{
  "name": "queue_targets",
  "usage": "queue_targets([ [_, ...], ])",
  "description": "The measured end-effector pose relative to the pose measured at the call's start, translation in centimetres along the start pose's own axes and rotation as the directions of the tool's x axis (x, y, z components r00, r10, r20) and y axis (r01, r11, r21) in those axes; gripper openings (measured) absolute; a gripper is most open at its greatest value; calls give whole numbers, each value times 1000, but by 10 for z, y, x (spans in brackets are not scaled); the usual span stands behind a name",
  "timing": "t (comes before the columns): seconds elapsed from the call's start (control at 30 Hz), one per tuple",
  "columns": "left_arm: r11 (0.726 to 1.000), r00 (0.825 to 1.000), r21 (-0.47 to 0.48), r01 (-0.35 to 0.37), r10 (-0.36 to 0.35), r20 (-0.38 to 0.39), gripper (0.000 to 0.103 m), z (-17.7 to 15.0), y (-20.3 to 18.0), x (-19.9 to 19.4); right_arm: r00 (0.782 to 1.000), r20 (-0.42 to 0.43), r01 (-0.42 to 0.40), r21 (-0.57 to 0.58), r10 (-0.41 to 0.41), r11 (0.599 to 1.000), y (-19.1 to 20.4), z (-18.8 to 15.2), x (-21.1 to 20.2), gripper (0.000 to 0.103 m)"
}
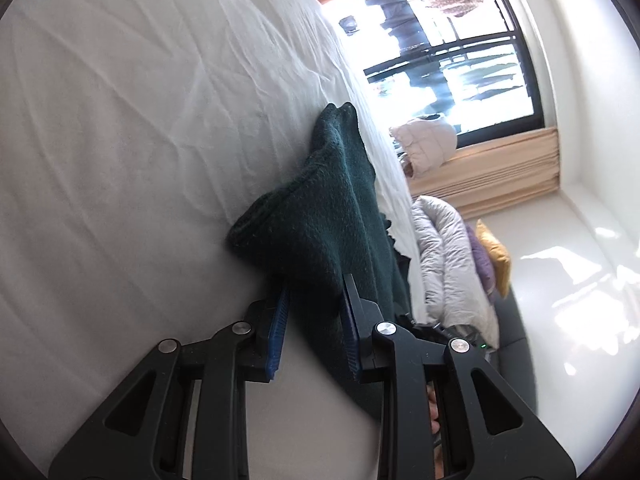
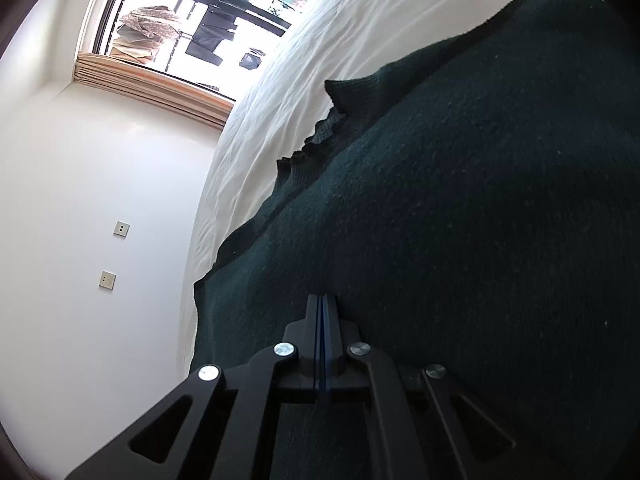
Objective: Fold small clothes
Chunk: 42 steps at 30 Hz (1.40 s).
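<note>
Right now the dark green knitted garment [image 1: 332, 208] lies on the white bed sheet [image 1: 132, 128], bunched into a ridge that runs from my left hand-held gripper [image 1: 314, 320] up toward 12 o'clock in the left wrist view. In the right wrist view the same garment [image 2: 460, 220] fills most of the frame from 12 through 6 o'clock, its ribbed edge showing near 10 o'clock against the sheet [image 2: 288, 92].

My left hand-held gripper has its blue-padded fingers [image 1: 278, 320] apart, one on each side of a hanging fold of the knit (whether the pads actually press the cloth I cannot tell). My right hand-held gripper [image 2: 323, 320] has its fingers brought together, pads meeting, with the tips buried at the cloth's surface; if any fabric is pinched between them, it is hidden.

Beyond the bed, the left view shows a window [image 1: 452, 48] at 1 o'clock, a tan curtain [image 1: 500, 168] beneath it, and a pale quilted bundle [image 1: 452, 264] at 4 o'clock beside a yellow cushion [image 1: 496, 252]. The right view shows a white wall [image 2: 100, 200] with two wall plates [image 2: 121, 229].
</note>
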<state>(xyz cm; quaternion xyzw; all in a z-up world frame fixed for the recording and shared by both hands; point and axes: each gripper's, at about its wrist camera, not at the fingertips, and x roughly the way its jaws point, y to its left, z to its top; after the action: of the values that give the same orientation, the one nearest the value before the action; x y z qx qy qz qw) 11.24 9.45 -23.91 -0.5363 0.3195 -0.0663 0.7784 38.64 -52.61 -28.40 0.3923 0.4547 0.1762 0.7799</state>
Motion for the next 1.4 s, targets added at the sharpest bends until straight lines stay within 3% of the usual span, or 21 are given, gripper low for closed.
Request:
queue_targets([
  [0.17, 999, 999, -39, 35, -35, 3, 24, 4, 8, -2, 1000, 2, 0, 3, 0, 1000, 2, 0, 1, 1],
  [0.23, 995, 999, -89, 53, -52, 10, 24, 5, 15, -7, 1000, -2, -3, -2, 3, 1000, 4, 0, -1, 6],
  [0.3, 988, 998, -142, 63, -62, 13, 24, 7, 24, -15, 1000, -6, -13, -15, 13, 1000, 8, 0, -1, 17],
  [0.43, 992, 999, -122, 39, -37, 19, 24, 5, 24, -18, 1000, -20, -2, -49, 1, 999, 21, 2, 5, 23],
  [0.57, 991, 999, -130, 39, -38, 8, 24, 11, 21, -13, 999, -51, 5, -83, -9, 997, 35, 2, 15, 23],
  [0.8, 977, 991, -174, 127, -134, -26, 24, 30, 26, -5, 993, -98, 47, -180, -65, 983, 64, 0, 33, 23],
  [0.93, 977, 987, -148, 156, -161, -19, 24, 31, 29, -13, 990, -94, 88, -148, -103, 985, 57, -2, 39, 19],
  [0.97, 980, 987, -125, 154, -158, -24, 19, 32, 27, -14, 991, -92, 86, -144, -100, 986, 56, -2, 38, 19],
  [1.07, 986, 989, -90, 139, -143, -30, 11, 31, 25, -14, 990, -75, 103, -150, -115, 983, 58, 1, 31, 19],
  [1.27, 996, 995, 12, 94, -93, -22, 7, 37, 12, -13, 986, -24, 164, -112, -168, 980, 44, 14, 8, 21],
  [1.4, 997, 997, 26, 79, -78, -21, 6, 36, 12, -8, 988, -60, 136, -83, -142, 987, 22, 12, 7, 8],
])
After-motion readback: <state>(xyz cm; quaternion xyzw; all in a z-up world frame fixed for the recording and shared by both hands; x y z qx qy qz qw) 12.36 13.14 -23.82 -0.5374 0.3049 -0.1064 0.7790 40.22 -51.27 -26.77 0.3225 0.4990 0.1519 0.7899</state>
